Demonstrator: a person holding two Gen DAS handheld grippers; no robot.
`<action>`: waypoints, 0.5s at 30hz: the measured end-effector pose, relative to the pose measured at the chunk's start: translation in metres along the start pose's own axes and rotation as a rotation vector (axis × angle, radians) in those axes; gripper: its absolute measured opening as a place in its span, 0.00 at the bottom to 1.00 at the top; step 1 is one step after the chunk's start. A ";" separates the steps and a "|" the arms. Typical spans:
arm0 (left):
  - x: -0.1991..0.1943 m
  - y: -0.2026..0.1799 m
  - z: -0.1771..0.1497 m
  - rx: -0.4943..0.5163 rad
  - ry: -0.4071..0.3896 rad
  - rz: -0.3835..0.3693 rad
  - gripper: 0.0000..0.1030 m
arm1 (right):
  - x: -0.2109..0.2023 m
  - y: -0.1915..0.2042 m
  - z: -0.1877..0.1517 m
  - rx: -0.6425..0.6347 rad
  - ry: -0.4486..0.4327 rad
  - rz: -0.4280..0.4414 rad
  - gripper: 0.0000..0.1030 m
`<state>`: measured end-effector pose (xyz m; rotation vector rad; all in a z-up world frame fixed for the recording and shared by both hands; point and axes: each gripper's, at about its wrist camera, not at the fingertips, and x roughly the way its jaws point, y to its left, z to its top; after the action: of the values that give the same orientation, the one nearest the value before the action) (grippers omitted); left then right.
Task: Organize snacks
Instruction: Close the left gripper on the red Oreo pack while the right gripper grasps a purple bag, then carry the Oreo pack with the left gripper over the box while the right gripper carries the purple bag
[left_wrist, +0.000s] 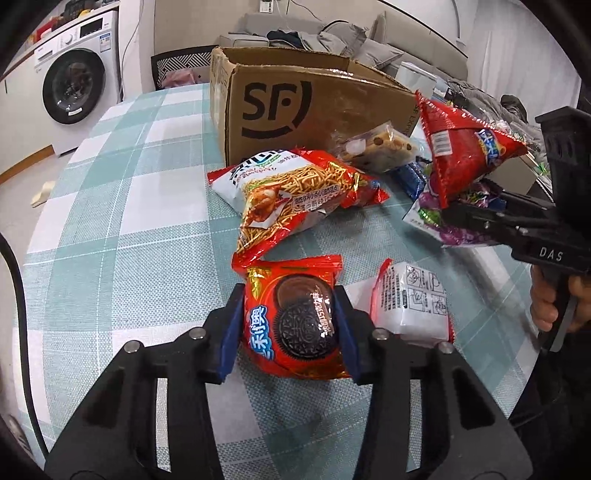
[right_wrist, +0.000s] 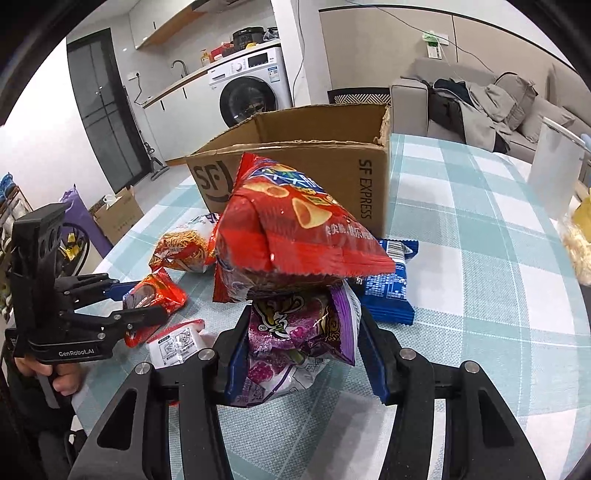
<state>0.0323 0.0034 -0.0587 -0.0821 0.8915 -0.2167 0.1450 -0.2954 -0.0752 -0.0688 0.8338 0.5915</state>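
Note:
A red Oreo packet lies on the checked tablecloth, and my left gripper is shut on it, a blue pad pressing each side. In the right wrist view, my right gripper is shut on a purple snack bag held just off the table. A red chip bag rests on top of the purple one, tilted up. Behind them stands the open cardboard SF box. From the left wrist view the right gripper is at the right with both bags.
On the table lie a noodle snack bag, a clear cookie bag, a white-and-red packet and a blue packet. A white container and a yellowish bag sit at the right edge. A washing machine and sofa stand beyond.

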 end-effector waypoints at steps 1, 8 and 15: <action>-0.001 0.000 0.000 0.001 -0.004 -0.001 0.40 | 0.001 0.001 0.000 -0.005 0.004 0.000 0.52; -0.010 -0.002 0.001 -0.003 -0.036 -0.019 0.40 | 0.005 0.018 0.000 -0.085 0.010 -0.078 0.52; -0.017 -0.001 0.003 -0.017 -0.061 -0.028 0.40 | 0.005 0.021 0.001 -0.093 0.003 -0.088 0.52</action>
<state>0.0240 0.0065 -0.0432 -0.1164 0.8321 -0.2321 0.1370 -0.2751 -0.0747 -0.1901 0.8022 0.5473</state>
